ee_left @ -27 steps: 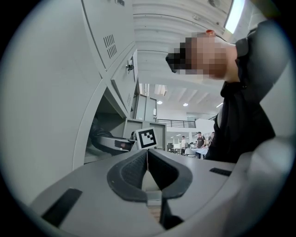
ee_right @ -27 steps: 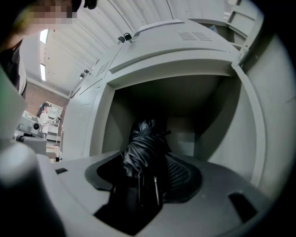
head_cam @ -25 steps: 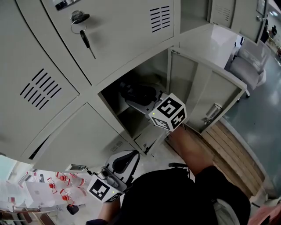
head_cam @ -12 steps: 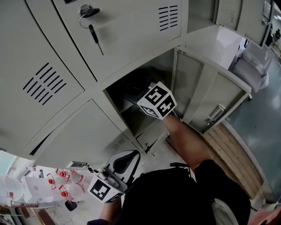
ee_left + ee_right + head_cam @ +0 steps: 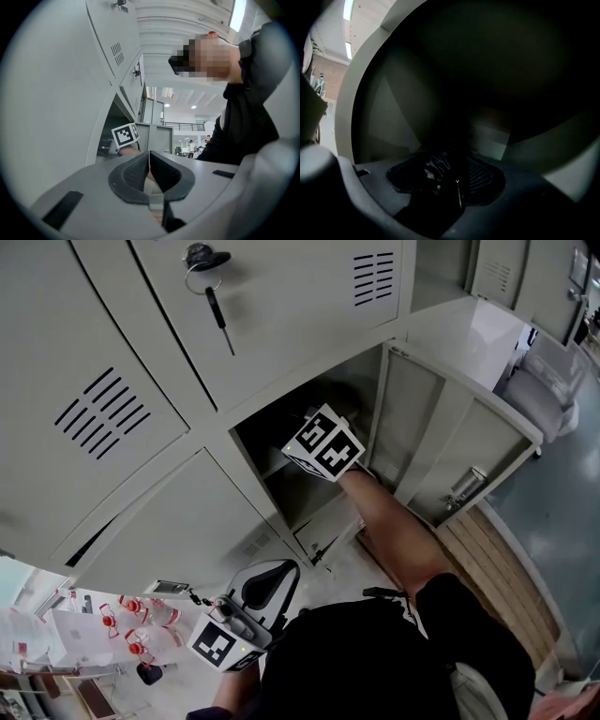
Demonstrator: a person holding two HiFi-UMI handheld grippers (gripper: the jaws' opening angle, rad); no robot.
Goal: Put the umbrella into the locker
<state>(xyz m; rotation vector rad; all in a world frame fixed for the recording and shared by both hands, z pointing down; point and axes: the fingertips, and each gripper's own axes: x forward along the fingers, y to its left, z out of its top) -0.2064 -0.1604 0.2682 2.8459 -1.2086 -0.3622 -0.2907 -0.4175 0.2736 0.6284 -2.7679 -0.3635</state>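
the dark umbrella (image 5: 435,169) is clamped in the right hand-held gripper (image 5: 450,180), deep inside the open locker (image 5: 251,465). the left hand-held gripper (image 5: 149,174) is closed on nothing. if released unsupported, the umbrella could be dropped and rolled back out.

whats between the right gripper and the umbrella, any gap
No gap: in the right gripper view the right gripper has its jaws shut on the dark fabric of the umbrella, inside the locker.

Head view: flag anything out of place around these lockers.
Only one thing: a key sits in the lock of the shut door above the open locker, with a second key dangling from its ring. Nothing looks spilled or damaged.
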